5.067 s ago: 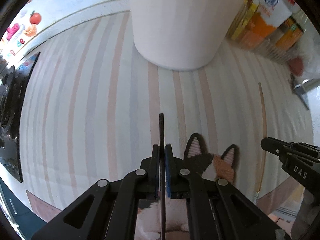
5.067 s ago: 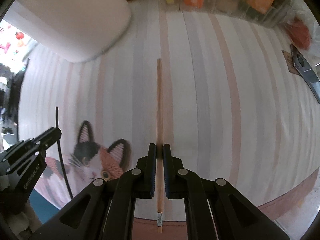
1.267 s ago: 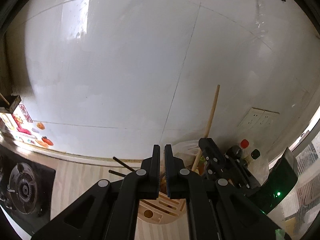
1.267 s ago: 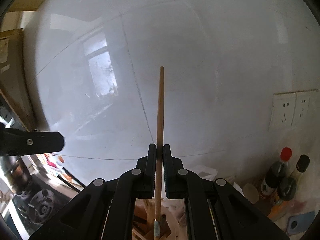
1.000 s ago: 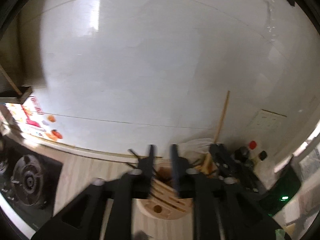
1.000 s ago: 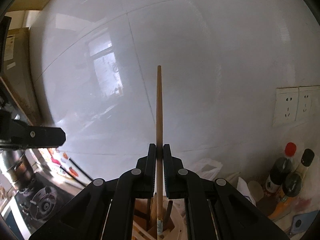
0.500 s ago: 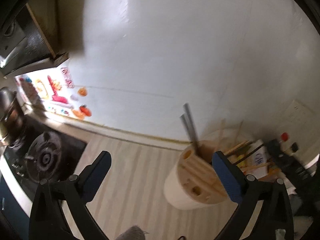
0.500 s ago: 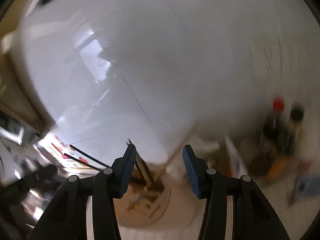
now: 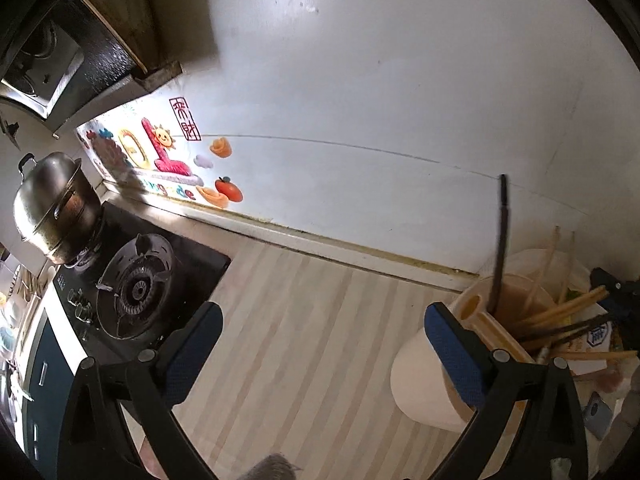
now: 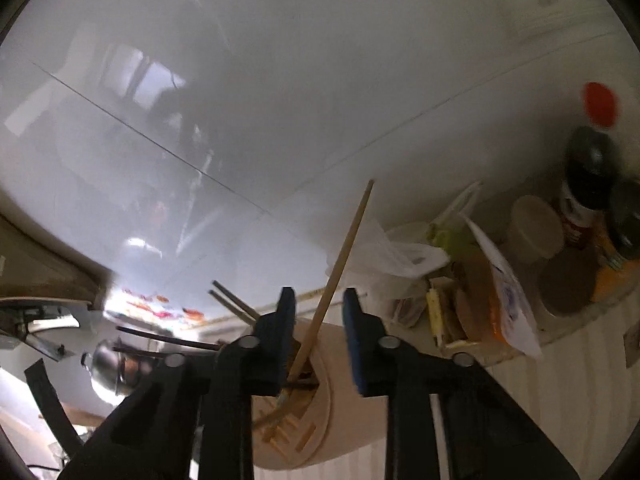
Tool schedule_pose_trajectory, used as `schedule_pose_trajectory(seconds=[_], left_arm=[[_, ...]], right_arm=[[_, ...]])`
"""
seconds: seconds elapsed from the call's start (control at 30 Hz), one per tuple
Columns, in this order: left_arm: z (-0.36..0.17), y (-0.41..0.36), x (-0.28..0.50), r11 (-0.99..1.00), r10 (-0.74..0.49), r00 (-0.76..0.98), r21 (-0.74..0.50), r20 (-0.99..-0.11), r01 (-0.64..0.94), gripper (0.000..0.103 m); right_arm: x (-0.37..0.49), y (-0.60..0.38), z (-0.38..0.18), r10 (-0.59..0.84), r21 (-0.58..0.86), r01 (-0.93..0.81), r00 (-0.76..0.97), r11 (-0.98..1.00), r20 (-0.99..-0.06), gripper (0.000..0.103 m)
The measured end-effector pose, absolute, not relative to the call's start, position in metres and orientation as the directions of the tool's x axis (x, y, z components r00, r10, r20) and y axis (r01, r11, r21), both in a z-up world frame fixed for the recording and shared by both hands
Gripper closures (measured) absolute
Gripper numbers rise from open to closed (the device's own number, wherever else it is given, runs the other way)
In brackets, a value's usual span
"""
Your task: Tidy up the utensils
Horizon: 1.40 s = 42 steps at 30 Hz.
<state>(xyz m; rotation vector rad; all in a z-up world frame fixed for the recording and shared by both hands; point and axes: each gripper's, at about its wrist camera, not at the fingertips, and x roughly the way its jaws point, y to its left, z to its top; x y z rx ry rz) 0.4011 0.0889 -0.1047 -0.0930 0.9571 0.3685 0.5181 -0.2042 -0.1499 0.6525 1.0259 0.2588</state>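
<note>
In the left wrist view my left gripper (image 9: 320, 340) stands wide open with nothing between its fingers, above the striped counter. To its right is the white utensil holder (image 9: 416, 384) with a wooden slotted top. A black chopstick (image 9: 500, 240) stands upright in it beside several wooden chopsticks (image 9: 560, 312). In the right wrist view my right gripper (image 10: 318, 320) hovers just over the holder (image 10: 352, 420), its jaws narrowly apart and closing. The wooden chopstick (image 10: 348, 248) leans in the holder and passes through the gap, and neither pad presses on it.
A gas stove (image 9: 136, 288) and a steel pot (image 9: 52, 208) occupy the left end of the counter. Sauce bottles (image 10: 588, 168), packets (image 10: 504, 280) and a plastic bag (image 10: 396, 256) crowd the wall behind the holder. More black chopsticks (image 10: 168, 342) stick out to the left.
Both grippers let go of their chopsticks, which now stand in the holder. The left jaws spread wide and that hand dropped and swung left. The right hand sank and rolled, its jaws opening, then narrowing.
</note>
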Motion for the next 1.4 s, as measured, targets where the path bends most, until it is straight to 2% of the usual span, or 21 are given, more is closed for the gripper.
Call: schedule_pose_trajectory(seconds=[0.23, 0.27, 0.4, 0.5, 0.67, 0.8, 0.93, 1.17, 1.2, 1.23, 1.27, 1.33, 1.4], left_arm=[[-0.121, 0.096, 0.415, 0.928, 0.267, 0.471, 0.092, -0.841, -0.362, 0.000], [-0.122, 0.097, 0.416, 0.928, 0.265, 0.468, 0.091, -0.843, -0.362, 0.000], [-0.121, 0.095, 0.415, 0.930, 0.263, 0.474, 0.090, -0.840, -0.358, 0.000], [-0.120, 0.091, 0.412, 0.933, 0.258, 0.482, 0.088, -0.837, -0.348, 0.000], [-0.118, 0.083, 0.406, 0.941, 0.236, 0.493, 0.070, -0.837, -0.331, 0.000], [-0.115, 0.076, 0.403, 0.947, 0.222, 0.505, 0.061, -0.834, -0.316, 0.000], [-0.111, 0.072, 0.399, 0.951, 0.209, 0.514, 0.050, -0.832, -0.305, 0.000], [-0.101, 0.072, 0.388, 0.953, 0.198, 0.544, 0.030, -0.815, -0.301, 0.000], [-0.097, 0.073, 0.384, 0.953, 0.197, 0.558, 0.023, -0.806, -0.303, 0.000], [-0.094, 0.072, 0.381, 0.953, 0.197, 0.567, 0.020, -0.800, -0.303, 0.000], [-0.089, 0.071, 0.377, 0.954, 0.195, 0.580, 0.015, -0.791, -0.300, 0.000], [-0.080, 0.069, 0.367, 0.956, 0.190, 0.608, 0.006, -0.771, -0.292, 0.000], [-0.073, 0.067, 0.357, 0.959, 0.184, 0.624, -0.001, -0.759, -0.284, 0.000]], right_arm=[[0.569, -0.196, -0.192, 0.581, 0.661, 0.149, 0.363, 0.736, -0.729, 0.081], [0.570, -0.195, -0.195, 0.579, 0.659, 0.153, 0.360, 0.737, -0.731, 0.091], [0.557, -0.188, -0.183, 0.501, 0.600, 0.112, 0.442, 0.792, -0.744, 0.090], [0.539, -0.189, -0.154, 0.431, 0.548, 0.057, 0.554, 0.834, -0.713, 0.091], [0.502, -0.181, -0.093, 0.299, 0.409, -0.039, 0.745, 0.912, -0.597, 0.092], [0.482, -0.168, -0.058, 0.249, 0.312, -0.095, 0.828, 0.945, -0.502, 0.096], [0.477, -0.158, -0.053, 0.262, 0.270, -0.136, 0.821, 0.953, -0.508, 0.096], [0.474, -0.153, -0.073, 0.321, 0.269, -0.191, 0.724, 0.944, -0.610, 0.095], [0.473, -0.153, -0.072, 0.326, 0.269, -0.197, 0.717, 0.943, -0.616, 0.094], [0.469, -0.155, -0.071, 0.329, 0.268, -0.201, 0.715, 0.942, -0.618, 0.083], [0.464, -0.159, -0.066, 0.323, 0.266, -0.197, 0.723, 0.944, -0.611, 0.065], [0.452, -0.168, -0.052, 0.291, 0.242, -0.178, 0.753, 0.954, -0.591, 0.043], [0.442, -0.169, -0.044, 0.250, 0.200, -0.161, 0.768, 0.966, -0.590, 0.042]])
